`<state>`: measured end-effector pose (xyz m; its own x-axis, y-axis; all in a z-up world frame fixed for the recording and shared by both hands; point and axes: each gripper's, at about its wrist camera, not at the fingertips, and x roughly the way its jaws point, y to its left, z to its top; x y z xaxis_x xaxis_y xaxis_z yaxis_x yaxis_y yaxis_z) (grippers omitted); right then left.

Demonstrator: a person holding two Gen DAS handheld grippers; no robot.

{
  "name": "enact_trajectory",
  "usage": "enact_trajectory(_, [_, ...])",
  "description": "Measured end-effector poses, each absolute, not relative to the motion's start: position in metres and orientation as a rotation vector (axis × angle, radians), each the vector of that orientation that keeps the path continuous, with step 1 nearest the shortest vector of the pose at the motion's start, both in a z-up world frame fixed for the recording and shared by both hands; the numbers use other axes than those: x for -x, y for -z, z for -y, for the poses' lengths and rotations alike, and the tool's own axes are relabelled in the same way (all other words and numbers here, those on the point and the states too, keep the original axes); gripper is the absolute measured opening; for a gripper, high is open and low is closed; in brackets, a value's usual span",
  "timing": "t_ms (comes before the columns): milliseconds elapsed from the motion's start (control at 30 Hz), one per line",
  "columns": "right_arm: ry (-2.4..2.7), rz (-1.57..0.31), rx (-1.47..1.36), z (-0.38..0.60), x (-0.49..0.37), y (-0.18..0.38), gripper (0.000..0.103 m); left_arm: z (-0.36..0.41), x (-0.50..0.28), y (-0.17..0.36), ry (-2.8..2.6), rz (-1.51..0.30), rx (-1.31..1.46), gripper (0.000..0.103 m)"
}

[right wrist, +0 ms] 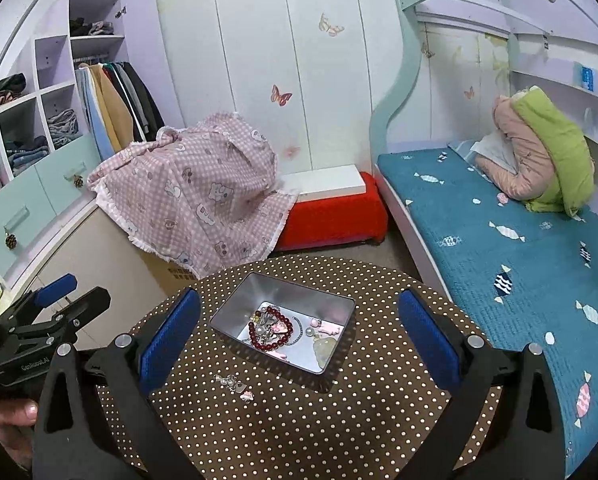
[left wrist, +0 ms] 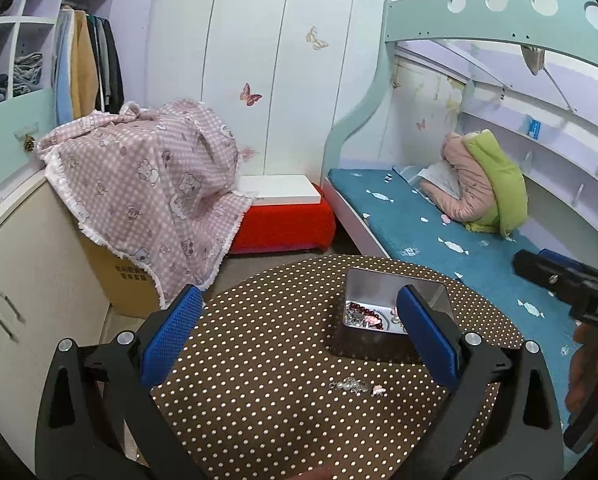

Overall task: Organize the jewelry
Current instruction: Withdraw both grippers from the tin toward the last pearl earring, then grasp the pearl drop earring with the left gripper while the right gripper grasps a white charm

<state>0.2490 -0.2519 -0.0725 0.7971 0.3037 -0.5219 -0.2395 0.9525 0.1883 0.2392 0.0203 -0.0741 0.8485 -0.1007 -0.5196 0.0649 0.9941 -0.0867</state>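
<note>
A metal tin (left wrist: 391, 280) (right wrist: 255, 292) stands on the round brown polka-dot table (left wrist: 259, 360) (right wrist: 339, 420). It holds a dark red bead bracelet (right wrist: 269, 330), chains and pink charms. A small clear and pink piece of jewelry (left wrist: 355, 386) (right wrist: 235, 386) lies on the cloth just in front of the tin. My left gripper (left wrist: 299, 340) is open and empty, above the table short of the loose piece. My right gripper (right wrist: 299, 340) is open and empty, above the tin. The left gripper also shows at the left edge of the right wrist view (right wrist: 55, 300).
A blue bed (left wrist: 459, 236) runs along the right with a pink and green quilt (right wrist: 547, 160). A pink checked cloth (left wrist: 151, 184) covers a cardboard box left of the table. A red stool with a white box (right wrist: 331, 204) stands behind. Wardrobe at far left.
</note>
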Motion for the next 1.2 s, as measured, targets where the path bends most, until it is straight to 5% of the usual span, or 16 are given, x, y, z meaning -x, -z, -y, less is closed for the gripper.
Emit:
enact_trajectory(400, [-0.268,-0.57,-0.084,0.248,-0.217,0.081,0.096,-0.03,-0.219,0.088,0.066,-0.573,0.06,0.098])
enact_trajectory(1100, [-0.26,-0.817,-0.095,0.251,-0.231,0.17,0.096,0.03,-0.288,0.22,0.248,-0.857,-0.189,0.097])
enact_trajectory(1200, [-0.259,-0.834,-0.101,0.254,-0.235,0.175,0.096,0.037,-0.3,0.233,0.282,-0.895,-0.237,0.079])
